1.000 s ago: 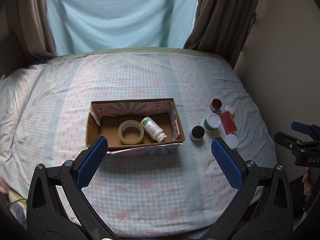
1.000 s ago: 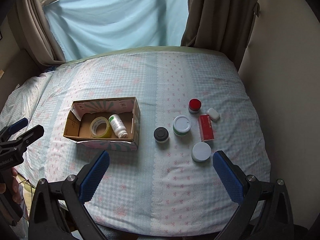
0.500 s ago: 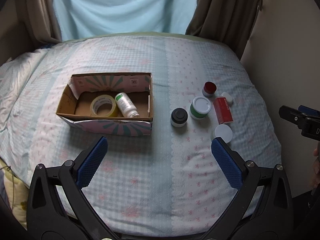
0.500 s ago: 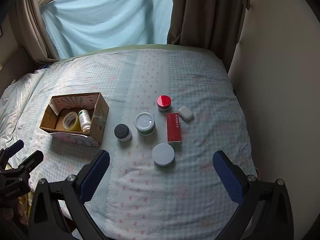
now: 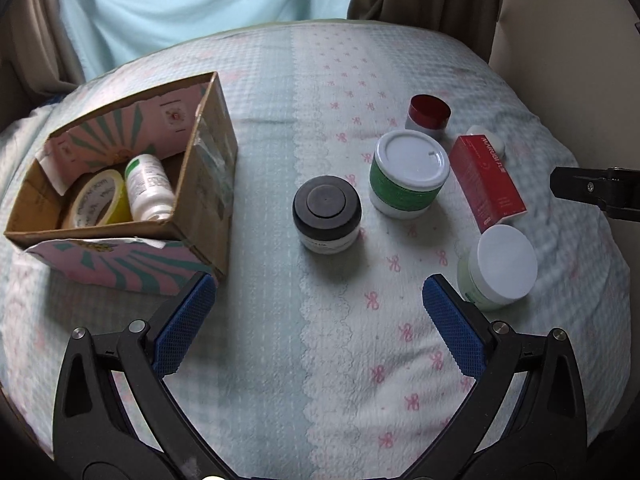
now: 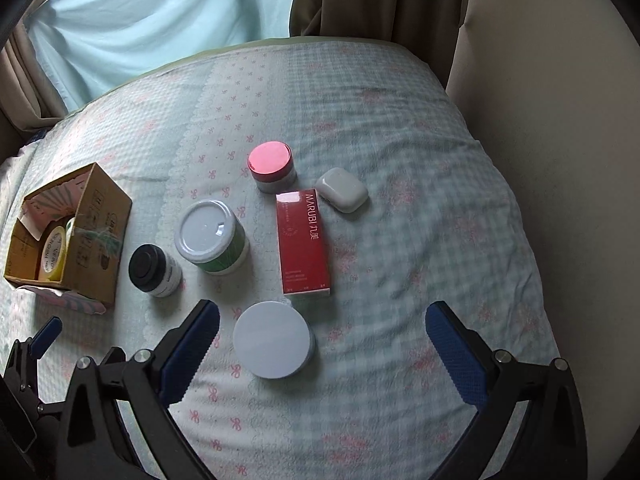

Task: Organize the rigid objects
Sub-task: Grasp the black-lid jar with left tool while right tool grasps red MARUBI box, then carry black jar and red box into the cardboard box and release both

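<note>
An open cardboard box on the bed holds a yellow tape roll and a white bottle. To its right stand a black-lidded jar, a green jar with white lid, a red-lidded jar, a red carton and a white-lidded jar. A small white case lies beyond the carton. My left gripper is open and empty, just short of the black-lidded jar. My right gripper is open and empty, its fingers either side of the white-lidded jar.
The bed has a checked blue cover with pink bows. A wall runs along its right edge. Curtains hang behind the far edge. The box also shows at the left in the right wrist view.
Both grippers have moved forward and down toward the group of jars. The box has slid to the left in both views. Both stay open.
</note>
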The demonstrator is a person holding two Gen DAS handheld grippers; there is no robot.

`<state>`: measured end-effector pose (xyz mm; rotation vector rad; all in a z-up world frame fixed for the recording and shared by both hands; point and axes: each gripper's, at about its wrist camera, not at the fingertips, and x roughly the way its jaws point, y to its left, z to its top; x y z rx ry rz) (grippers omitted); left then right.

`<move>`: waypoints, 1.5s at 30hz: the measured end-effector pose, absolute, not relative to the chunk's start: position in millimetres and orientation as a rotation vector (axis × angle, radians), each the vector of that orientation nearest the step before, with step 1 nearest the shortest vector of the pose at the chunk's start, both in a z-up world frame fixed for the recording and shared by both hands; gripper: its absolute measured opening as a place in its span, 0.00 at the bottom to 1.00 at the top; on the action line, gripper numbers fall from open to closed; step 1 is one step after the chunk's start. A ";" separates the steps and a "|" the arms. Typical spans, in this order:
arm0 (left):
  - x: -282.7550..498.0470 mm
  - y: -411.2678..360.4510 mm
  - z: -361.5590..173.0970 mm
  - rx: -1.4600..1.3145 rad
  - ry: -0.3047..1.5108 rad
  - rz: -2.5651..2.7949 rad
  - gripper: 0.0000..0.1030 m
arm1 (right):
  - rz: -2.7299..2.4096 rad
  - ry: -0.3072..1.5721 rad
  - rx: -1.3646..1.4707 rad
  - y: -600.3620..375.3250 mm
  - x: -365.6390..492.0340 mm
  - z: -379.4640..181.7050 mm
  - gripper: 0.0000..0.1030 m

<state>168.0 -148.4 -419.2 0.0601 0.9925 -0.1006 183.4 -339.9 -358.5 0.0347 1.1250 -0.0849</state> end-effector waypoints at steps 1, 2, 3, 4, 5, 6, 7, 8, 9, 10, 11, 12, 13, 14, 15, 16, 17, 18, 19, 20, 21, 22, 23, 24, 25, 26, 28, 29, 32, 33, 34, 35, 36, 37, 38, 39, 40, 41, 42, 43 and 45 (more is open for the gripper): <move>173.6 -151.7 -428.1 0.064 0.995 -0.101 1.00 | -0.085 1.132 0.028 -339.1 189.1 -366.6 1.00; 178.8 -155.0 -435.8 0.067 0.997 -0.103 1.00 | -0.083 1.139 0.027 -338.7 194.1 -374.2 0.99; 183.6 -158.6 -442.6 0.071 0.997 -0.103 1.00 | -0.075 1.143 0.031 -338.0 198.4 -381.4 0.99; 187.7 -161.5 -448.2 0.076 0.994 -0.100 1.00 | -0.067 1.150 0.034 -337.2 202.6 -388.6 0.97; 191.8 -163.8 -452.9 0.080 0.991 -0.095 1.00 | -0.066 1.159 0.029 -335.6 206.7 -394.5 0.96; 195.2 -165.1 -457.1 0.081 0.988 -0.088 1.00 | -0.069 1.169 0.021 -334.7 210.8 -400.1 0.94; 199.4 -165.7 -460.7 0.077 0.987 -0.082 1.00 | -0.070 1.176 0.013 -333.4 214.4 -404.6 0.94; 203.9 -165.5 -463.7 0.069 0.988 -0.078 0.99 | -0.069 1.178 0.007 -333.2 218.3 -408.5 0.93; 208.5 -165.3 -467.0 0.059 0.991 -0.075 0.99 | -0.068 1.176 0.003 -333.1 221.6 -411.2 0.93; 212.8 -165.2 -470.5 0.053 0.992 -0.073 0.98 | -0.068 1.175 -0.002 -333.0 225.2 -414.1 0.93; 216.2 -165.2 -473.5 0.051 0.993 -0.072 0.97 | -0.068 1.177 -0.005 -333.3 228.8 -416.8 0.93; 219.4 -166.1 -476.6 0.053 0.993 -0.074 0.94 | -0.069 1.180 -0.006 -333.8 232.8 -420.1 0.93; 223.0 -167.6 -480.2 0.058 0.994 -0.077 0.91 | -0.070 1.184 -0.006 -333.7 236.8 -423.3 0.93; 226.9 -169.5 -483.4 0.067 0.995 -0.077 0.90 | -0.072 1.188 -0.005 -334.4 240.5 -426.4 0.93; 229.8 -170.4 -486.2 0.074 0.998 -0.077 0.87 | -0.073 1.193 -0.004 -334.6 244.1 -429.5 0.92; 234.1 -170.6 -489.3 0.077 1.005 -0.077 0.84 | -0.069 1.201 0.000 -334.6 248.5 -433.1 0.85; 237.6 -169.5 -491.0 0.072 1.010 -0.080 0.84 | -0.063 1.213 0.003 -334.5 252.3 -436.7 0.82; 240.1 -168.1 -491.3 0.062 1.008 -0.084 0.83 | -0.061 1.223 0.003 -334.1 255.8 -440.1 0.78; 241.6 -166.6 -490.7 0.055 1.003 -0.086 0.83 | -0.061 1.229 -0.001 -333.3 259.0 -443.0 0.75; 243.9 -165.9 -490.4 0.053 1.002 -0.088 0.83 | -0.059 1.234 -0.004 -332.2 262.2 -445.2 0.72; 245.9 -165.4 -490.5 0.052 1.004 -0.094 0.81 | -0.056 1.238 -0.006 -331.1 265.9 -447.4 0.68; 247.3 -165.0 -490.8 0.049 1.007 -0.105 0.76 | -0.056 1.240 -0.009 -330.0 269.0 -448.8 0.66; 248.6 -164.7 -491.4 0.044 1.010 -0.120 0.74 | -0.058 1.242 -0.012 -329.3 272.6 -450.0 0.65; 249.4 -165.1 -491.6 0.043 1.011 -0.129 0.72 | -0.060 1.242 -0.014 -328.5 275.0 -450.5 0.63; 249.9 -166.0 -491.6 0.047 1.011 -0.134 0.70 | -0.060 1.245 -0.014 -327.8 277.2 -451.1 0.57; 250.1 -166.6 -491.4 0.050 1.012 -0.141 0.68 | -0.061 1.251 -0.013 -327.2 279.9 -451.8 0.55; 250.5 -166.2 -490.3 0.049 1.012 -0.139 0.57 | -0.066 1.264 -0.017 -325.6 282.6 -453.6 0.42; 250.8 -164.8 -489.4 0.042 1.012 -0.141 0.51 | -0.068 1.271 -0.025 -324.7 283.6 -454.7 0.39; 250.2 -160.7 -488.0 0.014 1.025 -0.155 0.52 | -0.072 1.273 -0.035 -322.8 283.1 -454.4 0.38; 249.8 -160.1 -487.8 0.010 1.025 -0.157 0.52 | -0.072 1.273 -0.035 -322.8 282.9 -454.3 0.38; 249.8 -160.0 -487.8 0.010 1.025 -0.158 0.52 | -0.071 1.274 -0.035 -323.1 282.9 -454.2 0.38; 249.9 -160.1 -487.8 0.013 1.025 -0.157 0.52 | -0.069 1.276 -0.034 -323.4 283.2 -454.3 0.38; 250.1 -159.8 -487.6 0.015 1.026 -0.158 0.52 | -0.068 1.277 -0.032 -324.2 283.8 -454.4 0.38; 249.7 -159.6 -487.3 0.013 1.028 -0.158 0.52 | -0.068 1.278 -0.029 -324.7 284.2 -453.9 0.38; 249.8 -158.8 -486.7 0.010 1.031 -0.158 0.52 | -0.068 1.279 -0.027 -325.6 285.2 -453.3 0.38; 249.4 -158.1 -486.2 0.004 1.032 -0.158 0.52 | -0.067 1.280 -0.026 -325.7 285.2 -452.7 0.38; 248.3 -157.3 -485.8 -0.001 1.034 -0.159 0.52 | -0.067 1.281 -0.024 -325.6 284.8 -452.2 0.38; 247.8 -156.5 -485.2 0.000 1.038 -0.158 0.52 | -0.069 1.282 -0.023 -325.6 284.5 -451.1 0.38; 247.2 -155.8 -484.0 0.003 1.040 -0.157 0.52 | -0.070 1.283 -0.022 -325.6 283.3 -449.5 0.37; 246.3 -155.2 -482.0 0.009 1.039 -0.156 0.52 | -0.071 1.281 -0.019 -325.5 281.6 -446.8 0.37; 244.1 -152.9 -475.2 0.014 1.028 -0.154 0.52 | -0.072 1.271 -0.013 -325.5 278.7 -440.1 0.37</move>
